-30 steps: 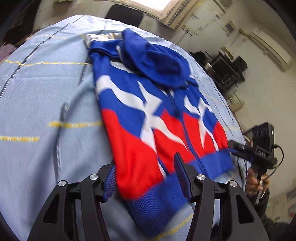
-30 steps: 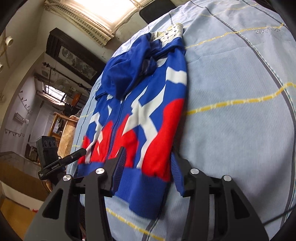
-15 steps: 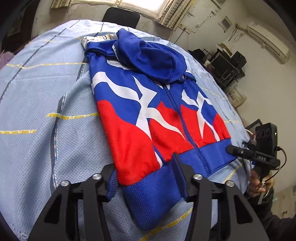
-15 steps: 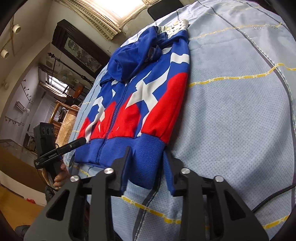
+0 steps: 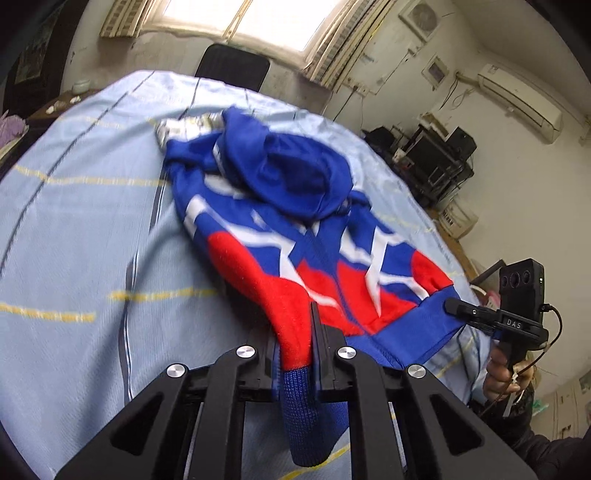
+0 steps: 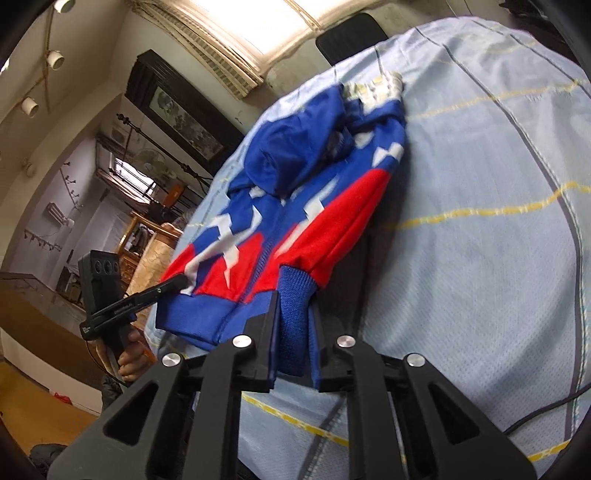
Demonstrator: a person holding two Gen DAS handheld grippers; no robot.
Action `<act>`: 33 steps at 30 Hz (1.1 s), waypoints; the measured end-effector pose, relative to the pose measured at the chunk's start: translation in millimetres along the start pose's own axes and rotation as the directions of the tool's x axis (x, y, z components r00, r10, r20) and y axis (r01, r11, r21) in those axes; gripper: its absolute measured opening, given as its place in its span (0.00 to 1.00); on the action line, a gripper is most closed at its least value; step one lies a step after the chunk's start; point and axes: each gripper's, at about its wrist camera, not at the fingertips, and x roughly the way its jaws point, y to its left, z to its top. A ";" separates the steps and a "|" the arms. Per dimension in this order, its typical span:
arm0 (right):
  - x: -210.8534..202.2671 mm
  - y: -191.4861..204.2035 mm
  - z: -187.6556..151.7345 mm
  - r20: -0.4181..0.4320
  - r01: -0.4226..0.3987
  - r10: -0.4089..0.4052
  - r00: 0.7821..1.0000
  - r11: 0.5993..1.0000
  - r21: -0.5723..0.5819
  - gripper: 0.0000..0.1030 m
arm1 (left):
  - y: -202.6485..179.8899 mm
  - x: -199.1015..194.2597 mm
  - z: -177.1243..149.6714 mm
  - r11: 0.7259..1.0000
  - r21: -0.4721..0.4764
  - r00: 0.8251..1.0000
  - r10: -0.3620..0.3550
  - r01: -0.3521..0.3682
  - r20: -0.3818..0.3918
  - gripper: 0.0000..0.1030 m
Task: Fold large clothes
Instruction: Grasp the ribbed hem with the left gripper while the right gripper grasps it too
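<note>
A red, white and blue hooded jacket (image 5: 295, 236) is spread front-up on a light blue sheet (image 5: 92, 229) marked with yellow and dark lines, its blue hood (image 5: 291, 173) folded down over the upper chest and its ribbed blue hem (image 5: 413, 339) turned toward the cameras. In the left wrist view, the left gripper (image 5: 295, 332) is seen with its jaws closing on the near left corner of the garment: red fabric and the blue ribbing below it are pinched between the two black fingers (image 5: 317, 332), and the corner is raised off the sheet while the ribbed end hangs down between the finger mounts. In the right wrist view, the right gripper (image 6: 295, 314) is seen with its jaws closing likewise on the opposite hem corner, where a bunched fold of blue ribbing is pressed between the pads and the red panel above it is pulled up into a ridge. The remainder of the jacket is left lying on the sheet, with a pale patterned piece of fabric (image 6: 373, 88) visible just beyond the collar. Each gripper is visible in the other's view at the far hem corner, held by a hand (image 5: 498, 373) beneath a black camera block (image 5: 521, 288). A black chair back (image 5: 232, 70) is seen past the far edge of the sheet, below a bright window (image 5: 243, 14). The pictures are partly blurred.
</note>
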 end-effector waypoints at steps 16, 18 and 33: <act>-4.5 25.0 107.8 0.185 -0.050 0.049 0.981 0.999 -0.001 0.07 | -11.9 -0.1 117.8 1.000 0.011 0.991 0.024 -0.026 0.134 0.12; -1.2 23.5 124.6 0.210 -0.053 0.049 0.976 0.999 0.013 0.07 | -10.4 4.9 133.8 0.999 0.007 0.988 0.033 -0.034 0.149 0.12; 71.6 -11.9 240.9 0.265 -0.032 -0.005 0.964 0.990 0.135 0.07 | 57.9 80.5 220.3 0.983 -0.170 0.984 0.090 -0.064 0.155 0.12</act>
